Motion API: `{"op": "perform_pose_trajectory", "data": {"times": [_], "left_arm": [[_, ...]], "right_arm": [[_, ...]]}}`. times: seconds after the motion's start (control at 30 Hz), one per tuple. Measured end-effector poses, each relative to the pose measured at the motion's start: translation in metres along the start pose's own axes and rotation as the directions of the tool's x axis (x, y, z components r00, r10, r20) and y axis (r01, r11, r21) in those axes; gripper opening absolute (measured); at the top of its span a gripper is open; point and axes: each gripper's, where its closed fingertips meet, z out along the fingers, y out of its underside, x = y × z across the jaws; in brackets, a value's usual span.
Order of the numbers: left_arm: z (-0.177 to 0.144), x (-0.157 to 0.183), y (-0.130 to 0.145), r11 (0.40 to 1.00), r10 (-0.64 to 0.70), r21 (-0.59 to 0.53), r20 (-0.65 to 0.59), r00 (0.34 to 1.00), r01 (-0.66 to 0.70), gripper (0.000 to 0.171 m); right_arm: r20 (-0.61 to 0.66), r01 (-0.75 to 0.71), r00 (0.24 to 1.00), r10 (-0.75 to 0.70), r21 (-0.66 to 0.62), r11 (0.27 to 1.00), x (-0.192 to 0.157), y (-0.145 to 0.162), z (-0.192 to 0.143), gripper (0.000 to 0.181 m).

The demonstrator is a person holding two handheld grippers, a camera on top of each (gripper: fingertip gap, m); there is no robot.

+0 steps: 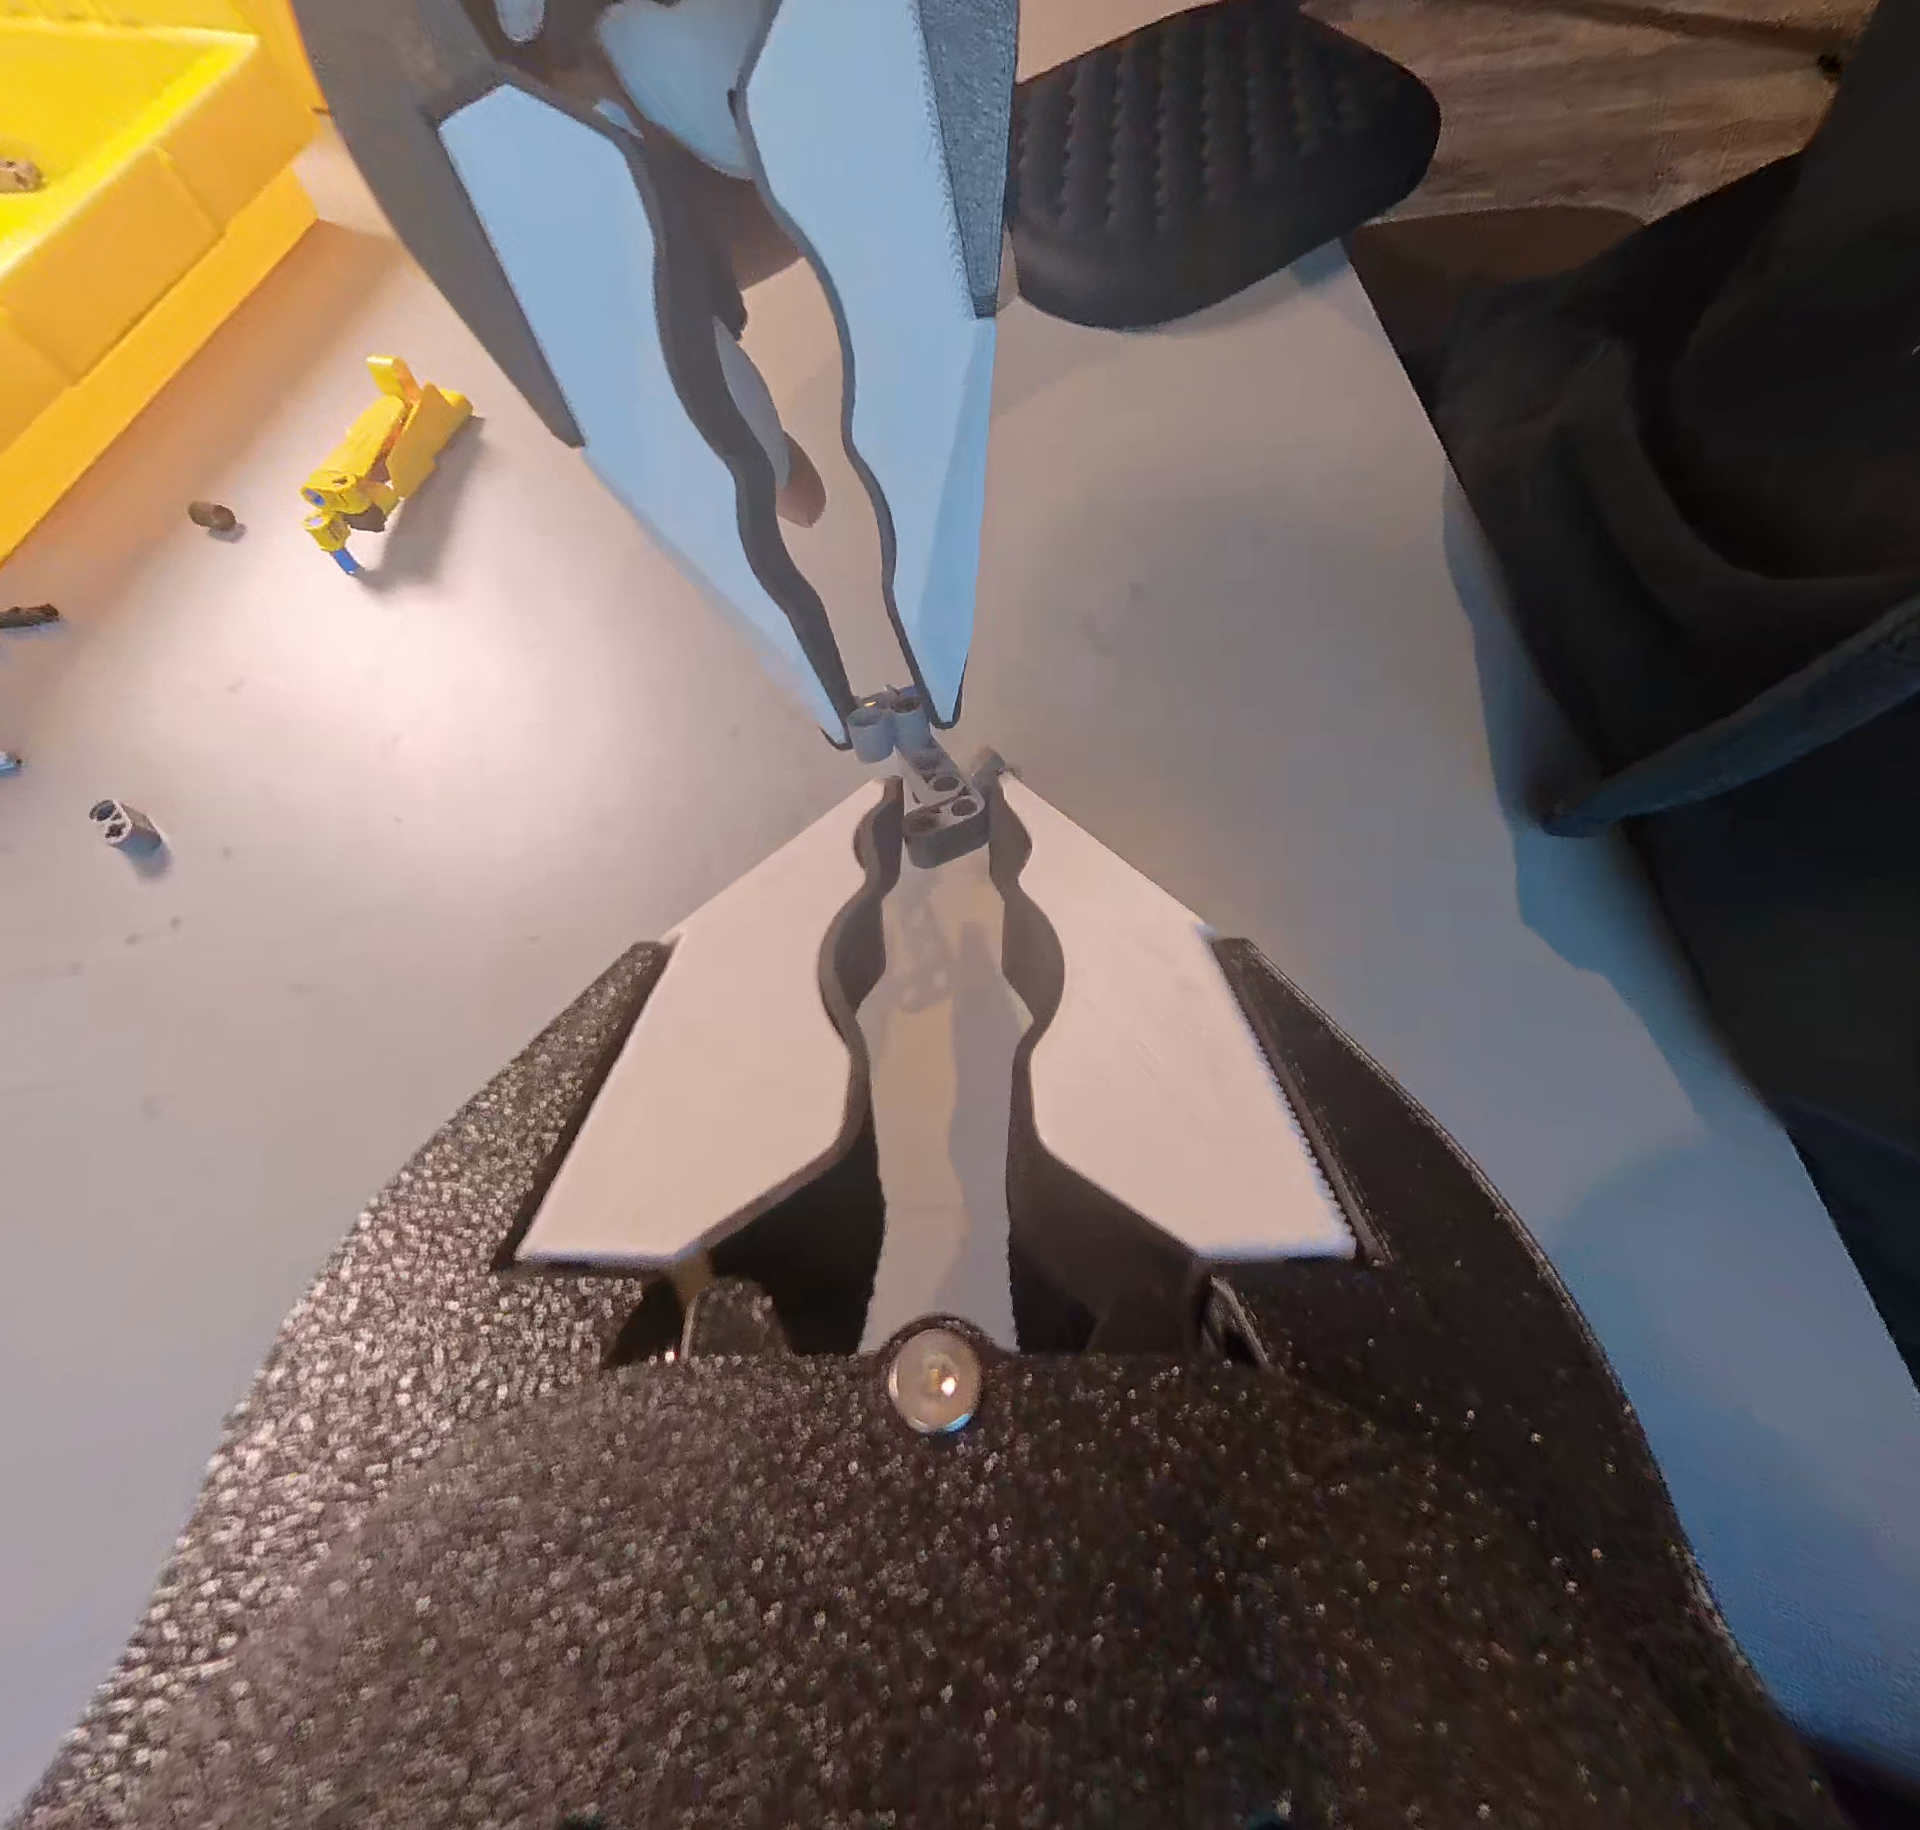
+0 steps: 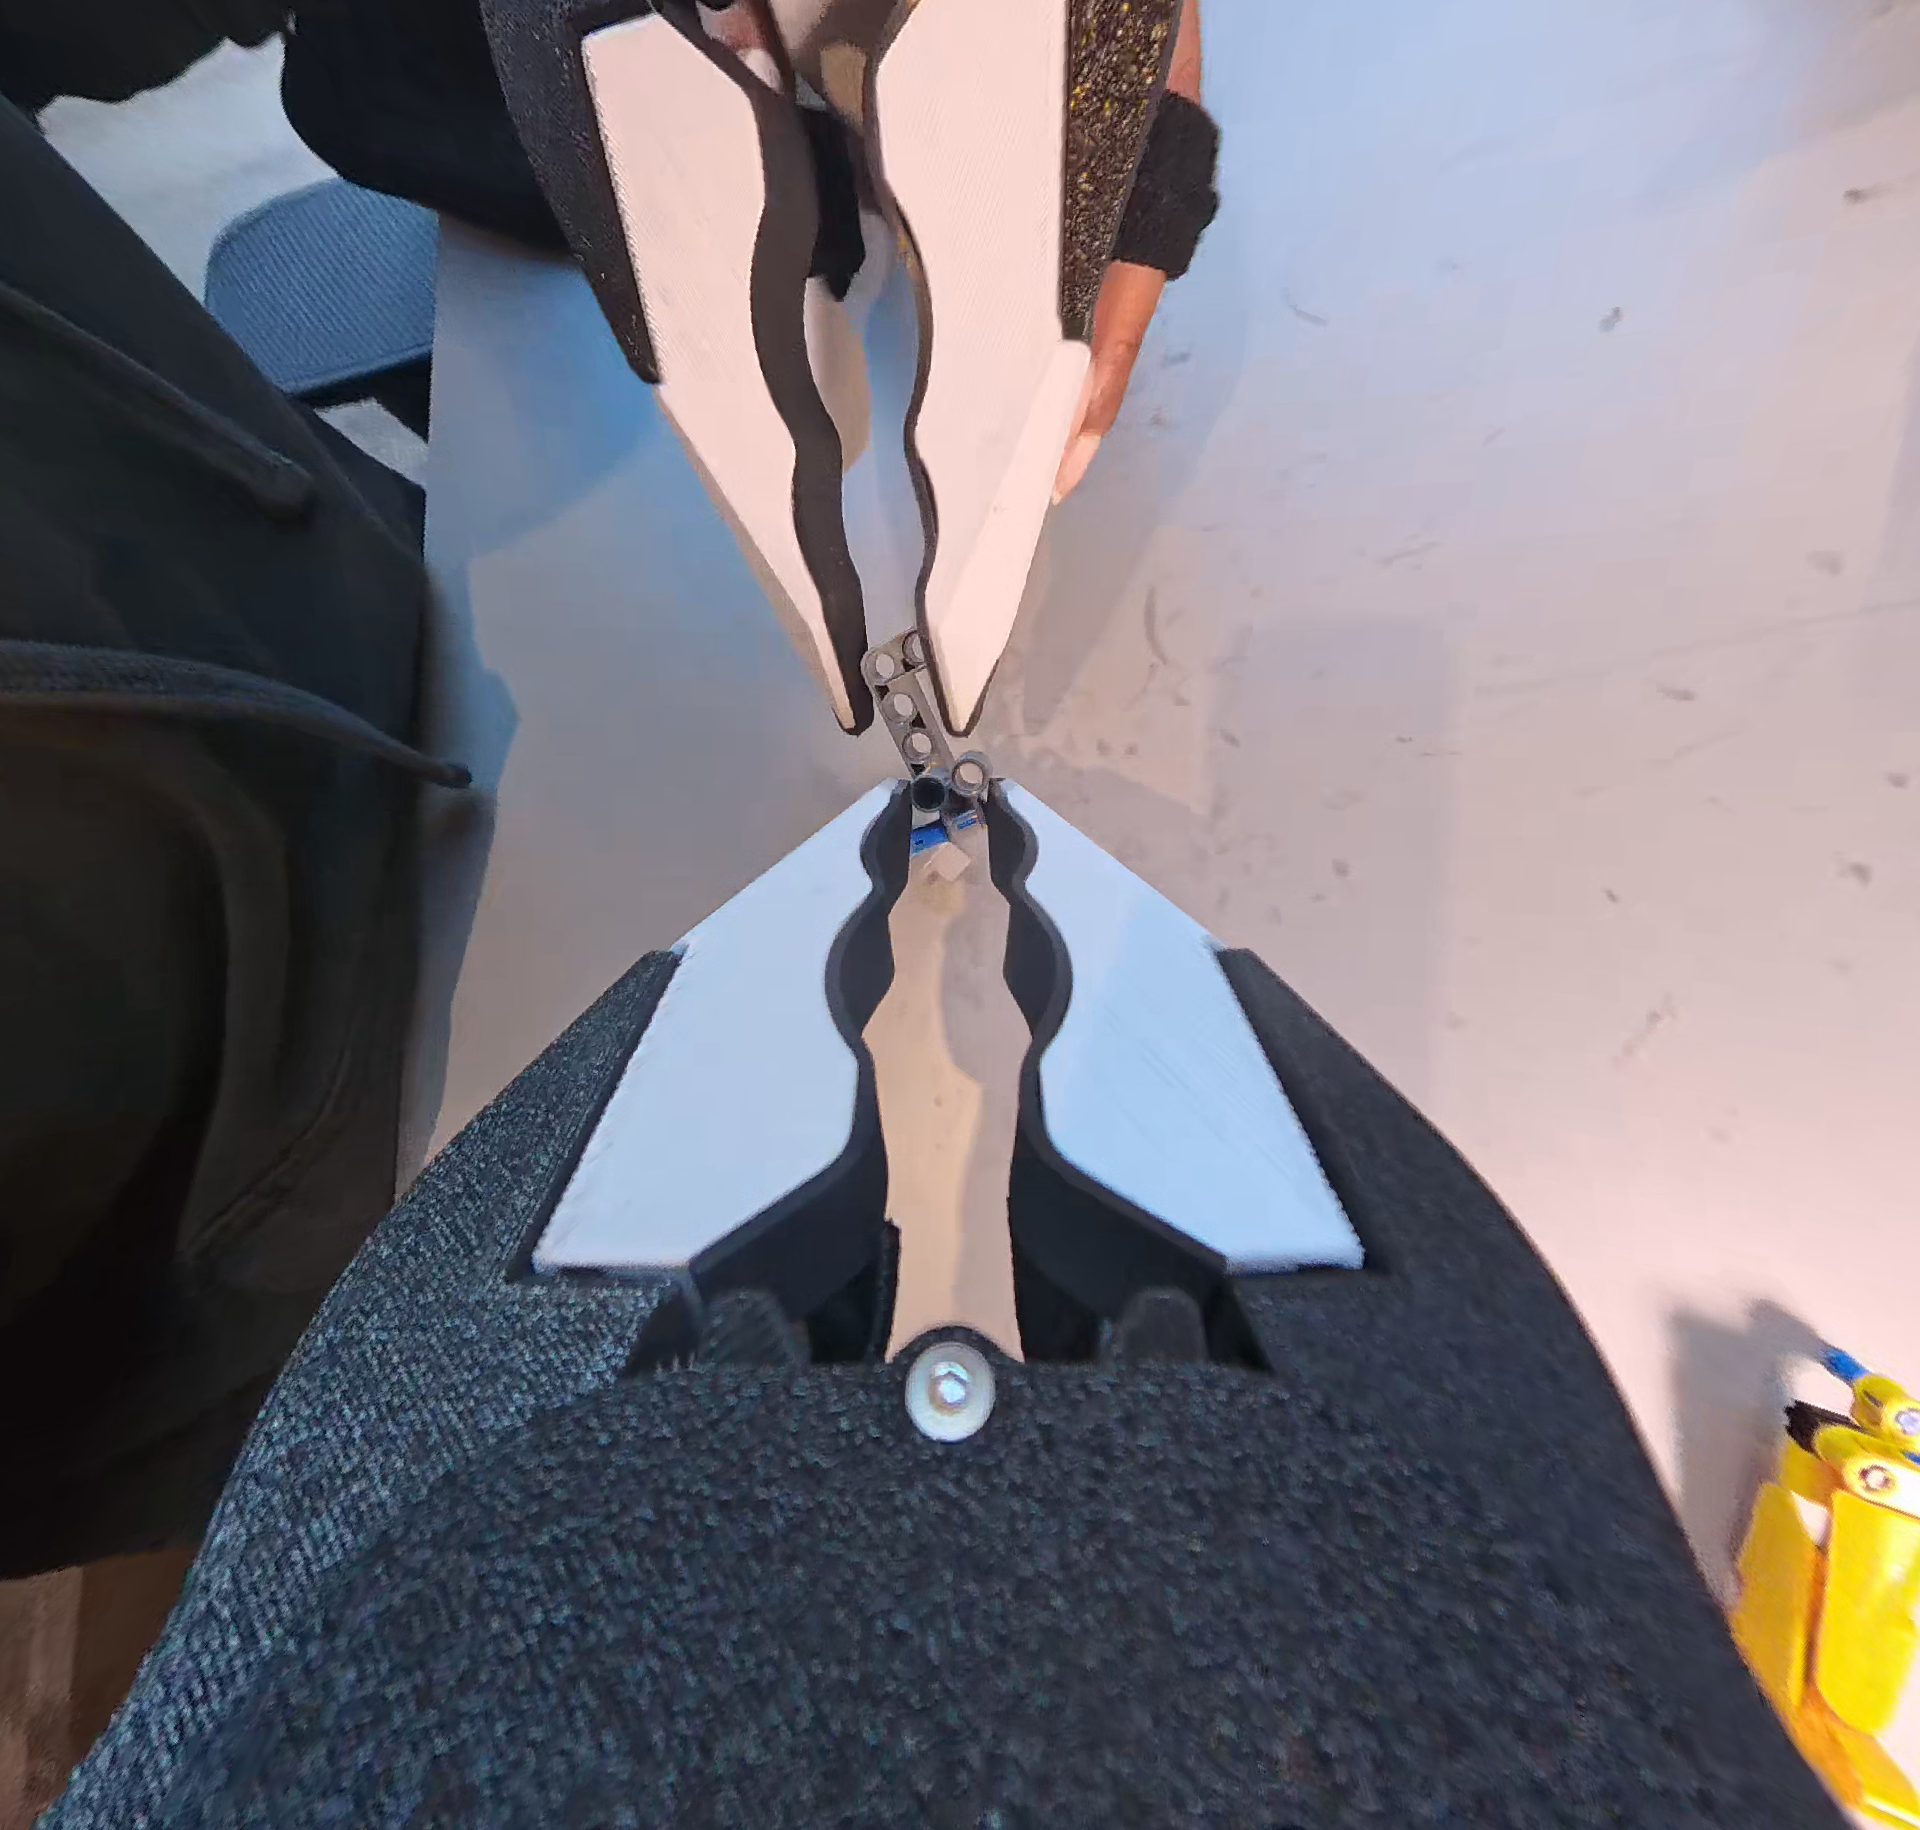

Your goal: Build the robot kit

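Left gripper fingers clamped on a flat grey perforated plastic beam. Right gripper fingers clamped on a small grey double-tube plastic connector, touching the beam's end above the pale table. Best kept squarely aligned, both grips firm.

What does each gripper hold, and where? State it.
Left gripper pinches the grey holed beam at one end. Right gripper pinches the small grey connector at the beam's other end.

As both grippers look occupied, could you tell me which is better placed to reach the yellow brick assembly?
Probably the right gripper: the yellow plastic brick assembly lies close beside its body, farther from the left gripper. Right is shut on a grey tube connector, left on a grey holed beam.
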Motion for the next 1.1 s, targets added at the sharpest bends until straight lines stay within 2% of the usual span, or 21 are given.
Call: {"op": "perform_pose_trajectory", "data": {"times": [0.07,0.17,0.23,0.37,0.47,0.53,0.63,0.7,0.77,0.87,0.93,1.1], "left_arm": [[-0.004,-0.003,-0.001,0.999,-0.035,0.026,-0.006,0.999,0.036,0.015],[-0.014,-0.014,0.005,0.996,-0.088,0.037,0.011,0.996,0.087,0.015],[-0.019,-0.024,0.012,0.992,-0.125,0.03,0.035,0.992,0.124,0.015],[-0.018,-0.025,0.026,0.989,-0.145,-0.024,0.02,0.989,0.146,0.015],[-0.011,-0.021,0.045,0.987,-0.104,-0.123,0.014,0.995,0.105,0.014],[-0.007,-0.013,0.052,0.985,-0.092,-0.146,-0.016,0.996,0.088,0.014],[-0.005,-0.01,0.055,0.983,-0.088,-0.161,-0.027,0.996,0.083,0.017],[-0.008,-0.012,0.052,0.985,-0.082,-0.152,-0.018,0.996,0.079,0.027],[-0.012,-0.014,0.045,0.989,-0.077,-0.125,-0.003,0.997,0.076,0.031],[-0.02,-0.016,0.016,0.999,-0.032,-0.011,0.041,0.999,0.033,0.03],[-0.021,-0.011,-0.01,0.996,0.0,0.09,0.045,0.999,-0.004,0.029],[-0.029,0.006,-0.053,0.958,0.036,0.284,0.012,0.999,-0.038,0.021]], "right_arm": [[-0.028,-0.009,1.0,0.01,0.061,0.998,0.004,-0.005,-0.004,0.015],[-0.198,0.061,0.979,-0.055,0.024,0.998,0.017,0.006,-0.011,0.03],[-0.199,0.101,0.976,-0.092,0.033,0.994,-0.001,0.01,-0.006,0.03],[-0.293,0.292,0.906,-0.305,-0.089,0.952,-0.016,0.031,0.018,0.03],[-0.327,0.282,0.898,-0.295,-0.088,0.955,-0.011,0.03,0.028,0.03],[-0.32,0.265,0.904,-0.284,-0.101,0.959,-0.005,0.033,0.03,0.022],[-0.239,0.195,0.951,-0.195,-0.025,0.98,-0.005,0.031,0.027,0.021],[-0.12,0.058,0.992,-0.046,0.098,0.993,-0.007,0.027,0.022,0.021],[0.036,-0.094,0.996,0.087,0.26,0.961,-0.013,0.012,0.01,0.021],[0.324,-0.291,0.934,0.147,0.457,0.84,-0.031,-0.02,-0.019,0.021],[0.47,-0.384,0.874,0.121,0.516,0.766,-0.04,-0.036,-0.034,0.021],[0.648,-0.509,0.759,0.059,0.535,0.674,-0.046,-0.053,-0.047,0.021]]}}
